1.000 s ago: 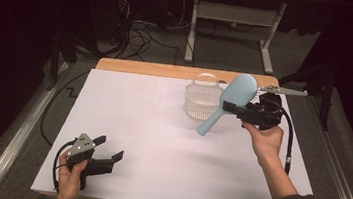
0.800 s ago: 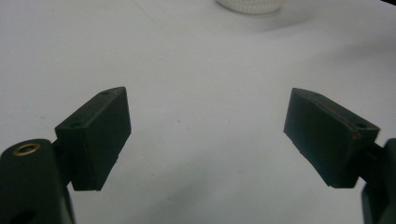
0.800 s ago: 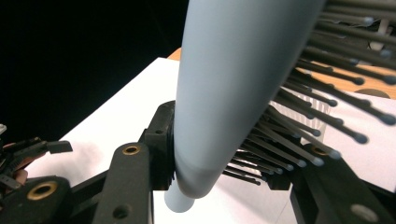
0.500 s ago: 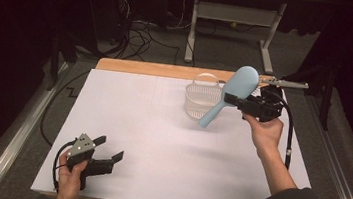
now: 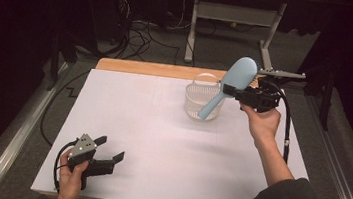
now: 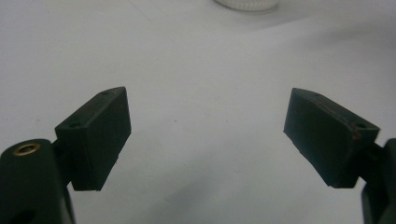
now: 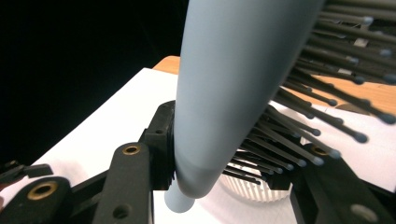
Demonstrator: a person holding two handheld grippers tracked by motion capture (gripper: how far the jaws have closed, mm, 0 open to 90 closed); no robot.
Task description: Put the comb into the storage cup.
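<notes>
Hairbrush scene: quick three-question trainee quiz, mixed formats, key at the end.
1. True or false: the left gripper holds the hairbrush.
2. The brush's handle tip hangs over: A) the white basket B) the wooden board C) the floor.
3. How do the left gripper's jaws stand?

Key: 1. False, the right gripper is shut on it. 2. A. 3. Wide apart, with nothing between them, low over the white table.

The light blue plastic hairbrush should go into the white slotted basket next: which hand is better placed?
Right, probably: its hand-held gripper already clamps the light blue plastic hairbrush above the white slotted basket. The left hand-held gripper sits open near the table's front edge.
</notes>
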